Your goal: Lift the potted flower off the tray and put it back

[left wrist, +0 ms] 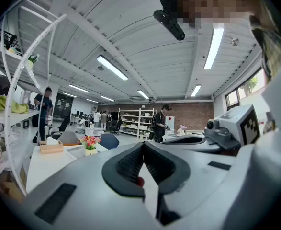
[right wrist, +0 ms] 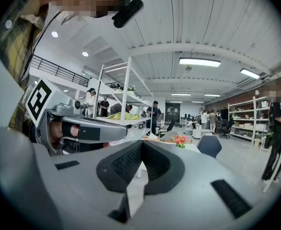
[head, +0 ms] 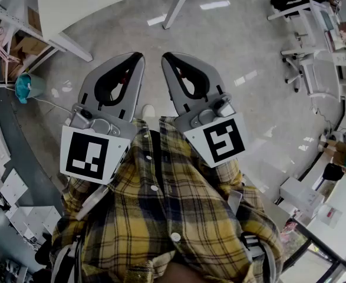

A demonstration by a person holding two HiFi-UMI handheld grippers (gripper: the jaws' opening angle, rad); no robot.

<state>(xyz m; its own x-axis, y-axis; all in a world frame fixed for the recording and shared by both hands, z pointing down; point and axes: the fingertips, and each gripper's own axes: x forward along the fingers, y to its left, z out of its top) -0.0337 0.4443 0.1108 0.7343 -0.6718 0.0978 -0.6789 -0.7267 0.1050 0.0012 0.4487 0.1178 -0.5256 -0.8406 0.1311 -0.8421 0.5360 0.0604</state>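
The potted flower, red and orange blooms in a small pale pot, stands far off on a white table, seemingly in a pale tray. In the right gripper view the potted flower shows small behind the jaws. In the head view my left gripper and right gripper are held side by side near my plaid shirt, over the floor. Both are shut and hold nothing. Both grippers are well short of the flower, the left gripper and the right gripper alike.
A wooden tissue box sits left of the flower. A white shelf rack stands by that table, with blue chairs near it. Several people stand at the back of the room. A white table and a teal bin lie ahead.
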